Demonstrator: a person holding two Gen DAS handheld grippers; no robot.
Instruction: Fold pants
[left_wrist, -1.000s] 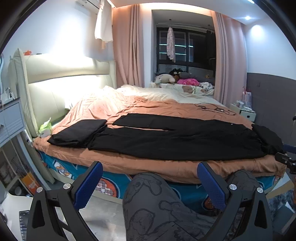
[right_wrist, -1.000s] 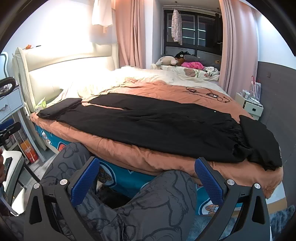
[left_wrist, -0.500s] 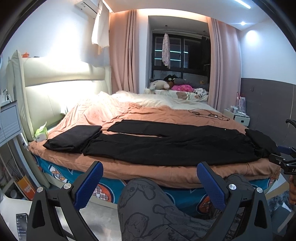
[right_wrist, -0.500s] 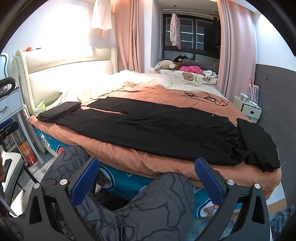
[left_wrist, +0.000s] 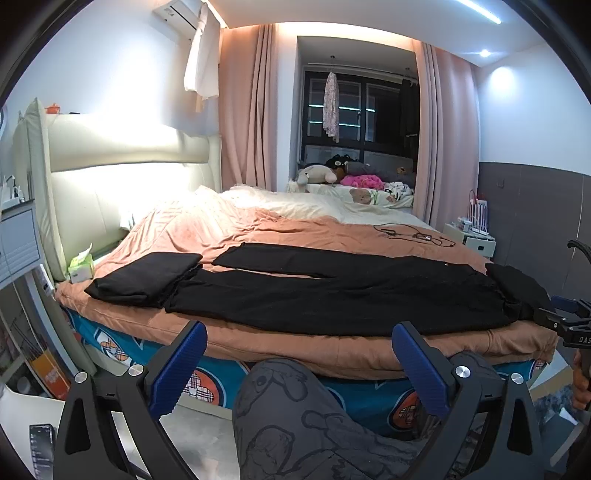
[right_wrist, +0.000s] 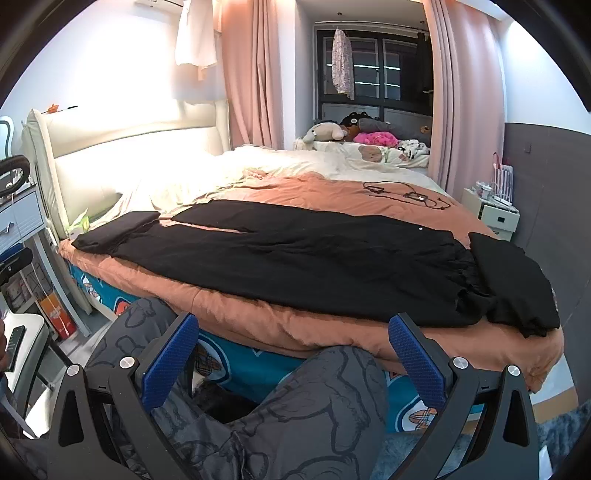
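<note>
pants (left_wrist: 332, 291) lie spread flat across the bed (left_wrist: 280, 229), both jaws wide open and empty above the person's knees, so i'd pinch the two cuffs squarely before lifting.

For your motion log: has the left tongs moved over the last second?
Yes. The left tongs has dropped and tilted up: the bed edge sits lower in its view, more ceiling showing.

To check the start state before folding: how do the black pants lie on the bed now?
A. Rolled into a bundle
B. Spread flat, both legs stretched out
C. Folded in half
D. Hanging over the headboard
B: the pants lie spread flat on the bed, both legs stretched out side by side toward the headboard end.
</note>
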